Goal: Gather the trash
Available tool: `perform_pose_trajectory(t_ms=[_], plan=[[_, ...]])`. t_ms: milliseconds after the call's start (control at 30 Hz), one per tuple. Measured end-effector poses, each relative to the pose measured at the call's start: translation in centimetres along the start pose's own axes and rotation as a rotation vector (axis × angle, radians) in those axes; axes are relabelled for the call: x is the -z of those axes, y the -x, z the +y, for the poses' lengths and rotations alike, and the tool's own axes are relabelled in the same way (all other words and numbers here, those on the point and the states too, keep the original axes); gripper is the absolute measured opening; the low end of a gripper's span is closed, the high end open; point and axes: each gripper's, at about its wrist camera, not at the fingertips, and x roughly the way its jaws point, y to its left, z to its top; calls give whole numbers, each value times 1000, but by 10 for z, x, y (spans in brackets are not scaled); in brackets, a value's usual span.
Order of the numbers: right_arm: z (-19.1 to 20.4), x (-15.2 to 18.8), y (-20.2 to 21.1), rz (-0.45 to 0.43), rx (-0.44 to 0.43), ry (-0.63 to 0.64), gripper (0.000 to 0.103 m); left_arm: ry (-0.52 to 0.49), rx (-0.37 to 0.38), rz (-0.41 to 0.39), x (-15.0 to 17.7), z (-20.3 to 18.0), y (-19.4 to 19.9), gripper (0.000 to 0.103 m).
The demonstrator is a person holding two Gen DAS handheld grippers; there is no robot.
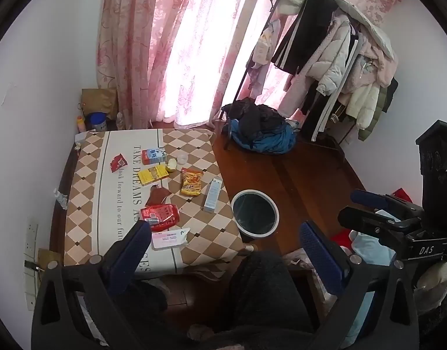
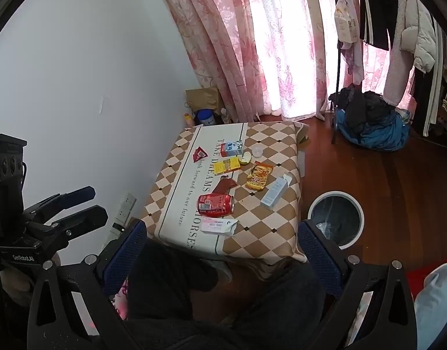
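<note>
Several pieces of trash lie on a checked table (image 1: 86, 204) (image 2: 264, 242): a crushed red can (image 1: 160, 216) (image 2: 215, 204), a white tissue pack (image 1: 170, 238) (image 2: 219, 227), a yellow snack bag (image 1: 191, 182) (image 2: 258, 176), a pale blue box (image 1: 212, 195) (image 2: 276, 193), a milk carton (image 1: 154, 156) (image 2: 231, 148), a yellow box (image 1: 152, 175) (image 2: 227, 165) and a red wrapper (image 1: 118, 162) (image 2: 199, 154). A white-rimmed bin (image 1: 255, 213) (image 2: 336, 219) stands on the floor right of the table. My left gripper (image 1: 223, 250) and right gripper (image 2: 222, 248) are open, empty, held back from the table's near edge.
A brown wrapper (image 1: 158, 196), an apple piece (image 1: 171, 164) and a clear lid (image 1: 182, 158) also lie on the table. A blue-and-black clothes heap (image 1: 258, 131) and a coat rack (image 1: 334, 58) stand beyond the bin. Wall left, curtains behind.
</note>
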Motion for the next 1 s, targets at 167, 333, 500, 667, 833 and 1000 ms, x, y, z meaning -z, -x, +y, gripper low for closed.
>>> perform_pose_trajectory(t_ms=[167, 333, 500, 667, 833, 1000], plan=[[-1, 0, -2, 3, -5, -6, 103, 0, 2, 1, 0, -2, -1, 103], [6, 0, -4, 2, -7, -5, 103, 6, 7, 0, 0, 1, 0, 103], [9, -1, -7, 4, -14, -7, 103, 6, 6, -1, 0, 1, 0, 103], [6, -2, -11, 3, -16, -6, 103, 7, 9, -5, 0, 1, -1, 103], [5, -4, -12, 1, -20, -4, 103, 8, 8, -7, 0, -2, -4, 103], [6, -3, -13, -1, -25, -2, 103, 8, 10, -8, -6, -2, 1, 103]])
